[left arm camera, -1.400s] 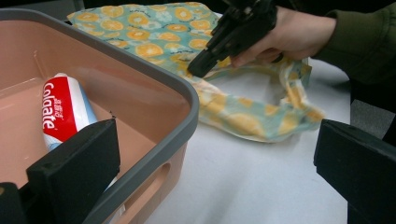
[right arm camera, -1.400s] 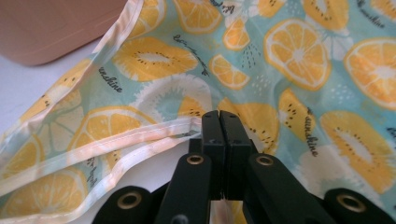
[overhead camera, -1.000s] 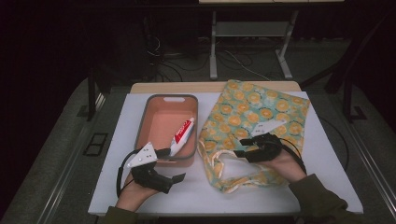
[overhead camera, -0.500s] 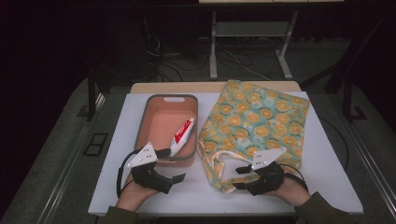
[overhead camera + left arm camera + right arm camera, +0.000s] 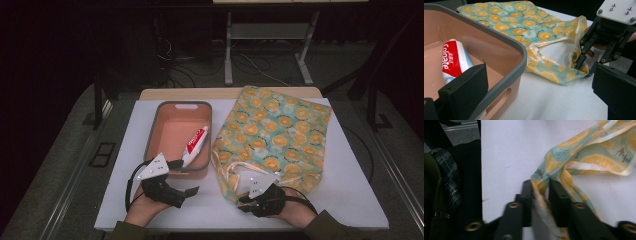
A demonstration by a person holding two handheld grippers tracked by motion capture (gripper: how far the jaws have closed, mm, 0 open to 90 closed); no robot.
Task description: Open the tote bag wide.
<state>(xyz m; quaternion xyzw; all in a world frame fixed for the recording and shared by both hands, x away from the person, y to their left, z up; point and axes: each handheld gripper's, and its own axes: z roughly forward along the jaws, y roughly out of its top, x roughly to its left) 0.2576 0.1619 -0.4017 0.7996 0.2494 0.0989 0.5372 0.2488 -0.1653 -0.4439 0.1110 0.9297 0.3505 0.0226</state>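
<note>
My right gripper (image 5: 248, 201) has just been closing and now pinches the handle (image 5: 541, 187) of the orange-print bag (image 5: 275, 135) between its jaws at the table's (image 5: 350, 195) near edge. The bag spreads flat away from it. My left gripper (image 5: 186, 176) stands apart, straddling the near rim of the pink bin (image 5: 177, 107), the toothpaste tube (image 5: 195, 145) just beyond.

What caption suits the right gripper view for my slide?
Right gripper closing on the handle of an orange-print cloth bag on a white table.
</note>
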